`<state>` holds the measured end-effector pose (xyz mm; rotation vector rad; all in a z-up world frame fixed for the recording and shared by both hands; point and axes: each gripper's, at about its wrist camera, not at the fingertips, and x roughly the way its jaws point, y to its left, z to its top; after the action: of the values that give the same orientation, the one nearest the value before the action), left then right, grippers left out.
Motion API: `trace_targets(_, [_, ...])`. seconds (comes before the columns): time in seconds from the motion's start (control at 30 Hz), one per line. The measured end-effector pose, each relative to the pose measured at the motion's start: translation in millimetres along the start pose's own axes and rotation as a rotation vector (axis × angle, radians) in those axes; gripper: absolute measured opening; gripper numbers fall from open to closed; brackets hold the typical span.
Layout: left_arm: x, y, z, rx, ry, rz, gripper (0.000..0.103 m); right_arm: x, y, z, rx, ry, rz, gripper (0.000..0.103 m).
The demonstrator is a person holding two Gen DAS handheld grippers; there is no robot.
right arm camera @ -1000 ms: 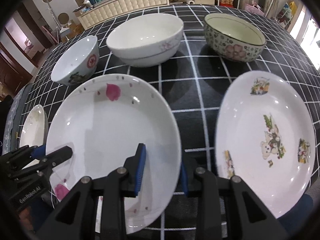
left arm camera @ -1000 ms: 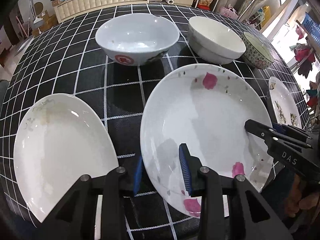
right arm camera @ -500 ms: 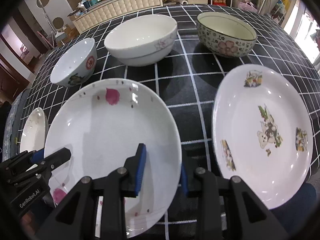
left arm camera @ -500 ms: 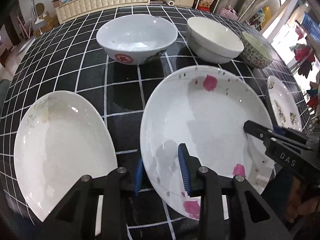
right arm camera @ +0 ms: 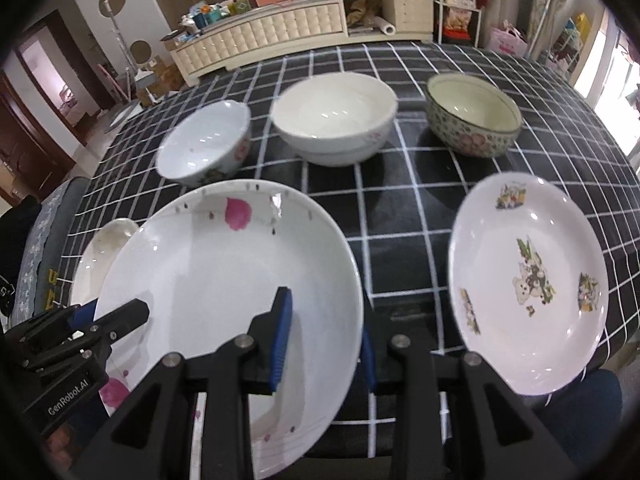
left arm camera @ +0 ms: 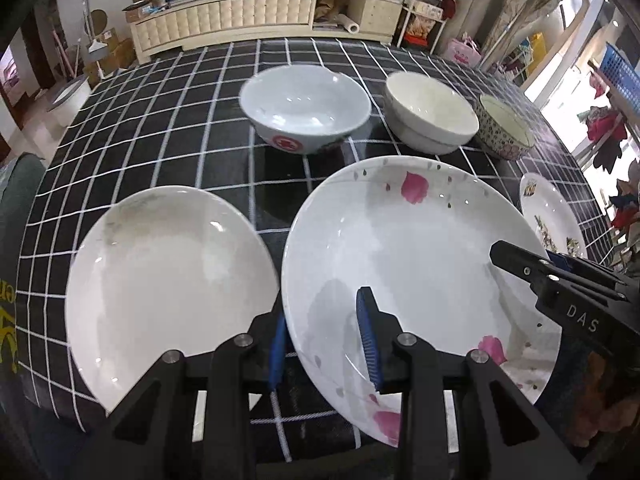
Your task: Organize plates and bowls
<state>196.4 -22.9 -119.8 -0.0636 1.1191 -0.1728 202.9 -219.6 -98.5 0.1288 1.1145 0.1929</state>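
Now my left claw [left arm camera: 326,346] and right claw [right arm camera: 322,340] each pinch an opposite rim of the petal plate [left arm camera: 404,248], which has risen off the checked cloth [left arm camera: 160,148] since a second ago; the bowls [left arm camera: 304,110] look farther off.

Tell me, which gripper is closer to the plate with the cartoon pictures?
Right. The right gripper clamps the petal plate on the rim facing the cartoon plate; the left gripper grips that plate's opposite rim, beside the plain white plate.
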Motion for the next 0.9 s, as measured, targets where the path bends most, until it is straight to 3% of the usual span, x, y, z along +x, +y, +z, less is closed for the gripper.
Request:
trace_targets(0.5, [-53, 78, -23, -0.114, -0.065, 0.093, 0.030, 17, 89, 1, -0.133, 0.028, 0.093, 0.035])
trace_targets(0.9, [-61, 135, -54, -0.203, -0.050, 0.157, 0.030, 45, 142, -8, -0.226, 0.092, 0.106, 0.035])
